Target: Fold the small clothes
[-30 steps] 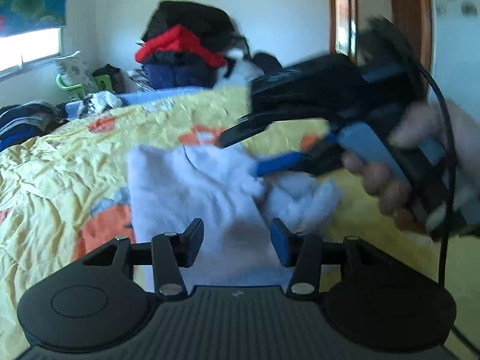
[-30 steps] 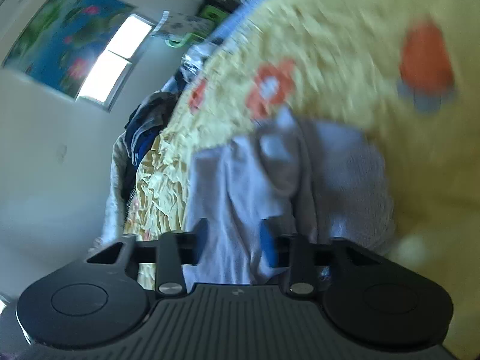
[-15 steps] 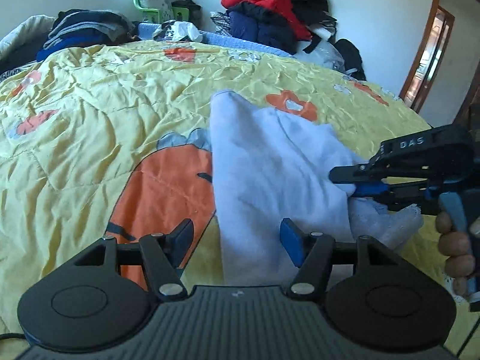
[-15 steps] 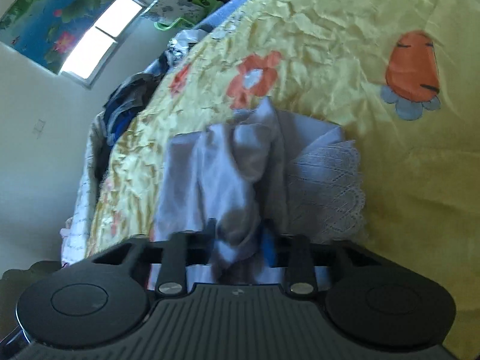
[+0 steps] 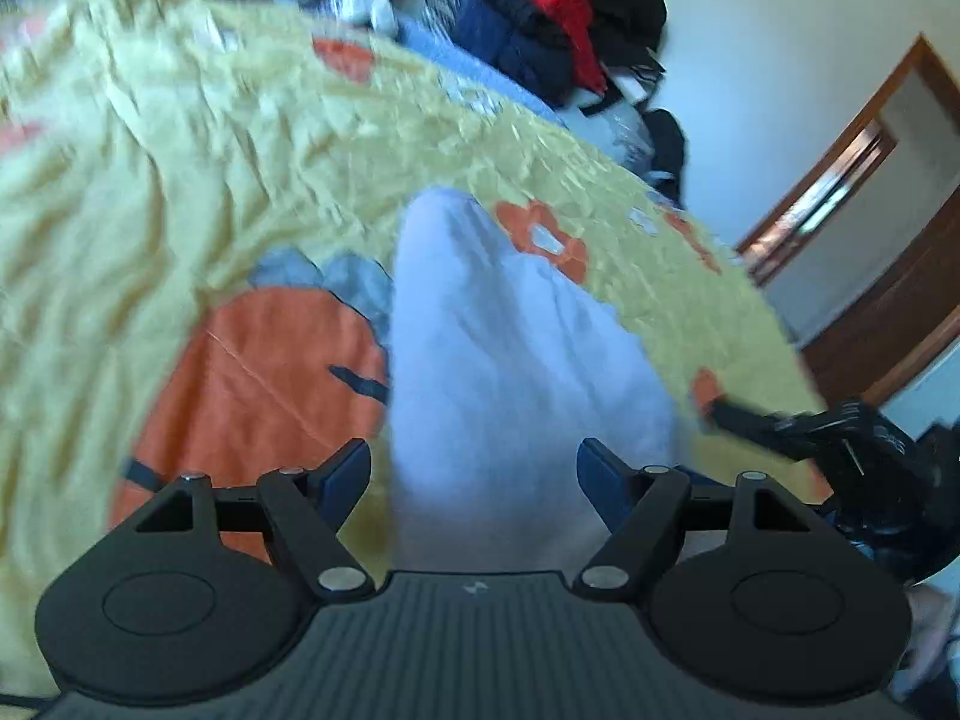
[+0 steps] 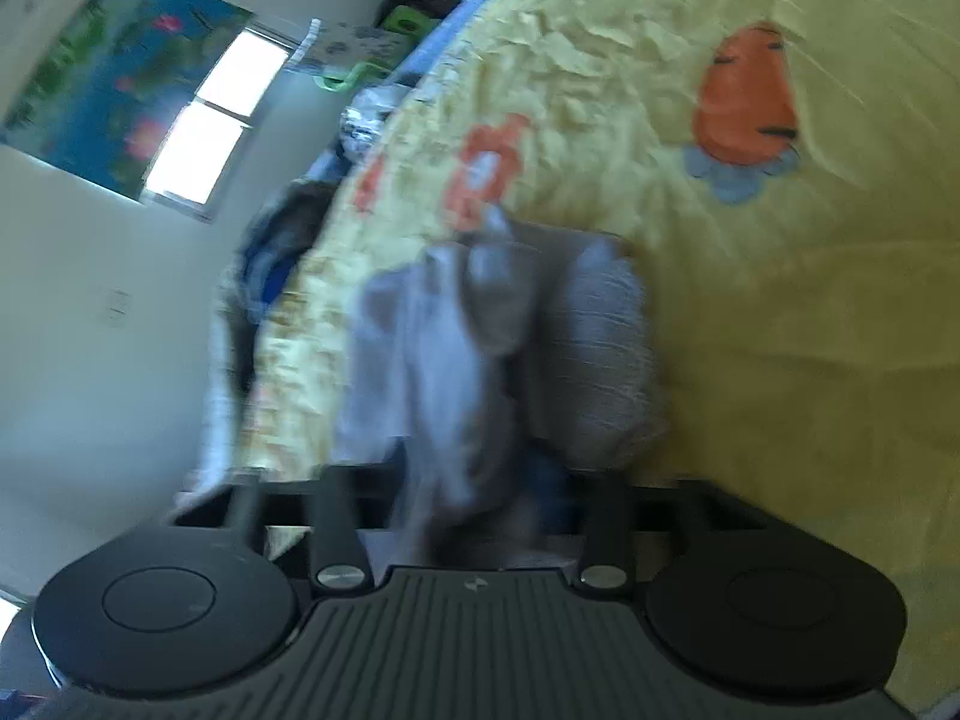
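Pale lilac garment [image 5: 504, 360] lies on our yellow bedspread [image 5: 150, 192]; our left gripper [image 5: 474, 468], jaws just widening, straddles it untouched; our right gripper [image 6: 474, 480], just reopened, has cloth between.

No legible text, label, brand or number was visible in either wrist view; motion blur obscured fine detail.

Both tools [image 5: 474, 474] [image 6: 474, 498] seemingly just opened
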{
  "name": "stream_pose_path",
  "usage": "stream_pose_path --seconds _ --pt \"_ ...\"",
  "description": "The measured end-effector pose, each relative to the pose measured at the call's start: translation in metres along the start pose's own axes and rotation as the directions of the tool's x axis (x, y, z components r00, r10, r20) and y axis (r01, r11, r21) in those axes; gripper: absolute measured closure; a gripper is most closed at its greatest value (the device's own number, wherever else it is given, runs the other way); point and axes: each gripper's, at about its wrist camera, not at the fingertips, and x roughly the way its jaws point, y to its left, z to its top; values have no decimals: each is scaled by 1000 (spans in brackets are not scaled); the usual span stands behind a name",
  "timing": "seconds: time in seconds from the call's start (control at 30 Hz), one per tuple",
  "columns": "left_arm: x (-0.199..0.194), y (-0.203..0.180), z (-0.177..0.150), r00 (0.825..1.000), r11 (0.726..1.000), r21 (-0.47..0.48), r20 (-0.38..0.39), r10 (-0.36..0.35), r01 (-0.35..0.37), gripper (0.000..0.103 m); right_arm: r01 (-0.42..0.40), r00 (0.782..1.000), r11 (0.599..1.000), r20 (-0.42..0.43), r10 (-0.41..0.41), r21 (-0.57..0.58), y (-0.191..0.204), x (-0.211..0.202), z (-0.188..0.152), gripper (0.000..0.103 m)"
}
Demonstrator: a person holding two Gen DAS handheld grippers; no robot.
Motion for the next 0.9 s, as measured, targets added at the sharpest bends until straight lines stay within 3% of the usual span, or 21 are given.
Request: stream_pose_path --seconds 0.03,0.1,0.23,0.4,0.47,0.57,0.63,0.67,0.7,0.73,0.9 --pt "2 5 3 1000 1000 -26 -9 -14 14 27 17 999 1000 47 -16 -16 1 -10 5 20" --pt "7 13 7 999 998 -64 -19 -27 26 27 37 996 999 77 -37 2 -7 -19 17 22" --pt "13 19 14 999 993 -111 -29 -33 30 28 84 996 995 26 -86 63 -29 -12 32 27" --pt "26 11 20 998 996 -83 -61 -23 18 30 25 999 998 -32 -23 58 -30 10 28 26" --pt "32 8 21 997 998 -65 -80 -4 -1 44 20 998 999 -59 -17 48 -23 20 29 26" --pt "36 6 24 997 998 -60 -83 -1 -4 44 -8 990 1000 -138 10 17 -9 38 25 26" --pt "39 5 25 996 999 -44 -84 19 -22 55 2 990 999 -143 -7 -39 -2 45 24 27" --pt "41 4 26 996 999 -34 -83 35 -38 61 -1 990 999 -138 -4 -37 -1 47 24 34" --pt "42 3 27 995 998 -18 -85 59 -61 74 14 991 999 -135 -19 -34 -1 49 23 53" --pt "44 0 27 993 997 6 -87 78 -77 81 42 989 998 -137 -47 -43 -1 52 23 79" --pt "28 -21 31 990 982 139 -45 137 -129 87 38 995 990 -87 -50 -138 16 51 11 79"
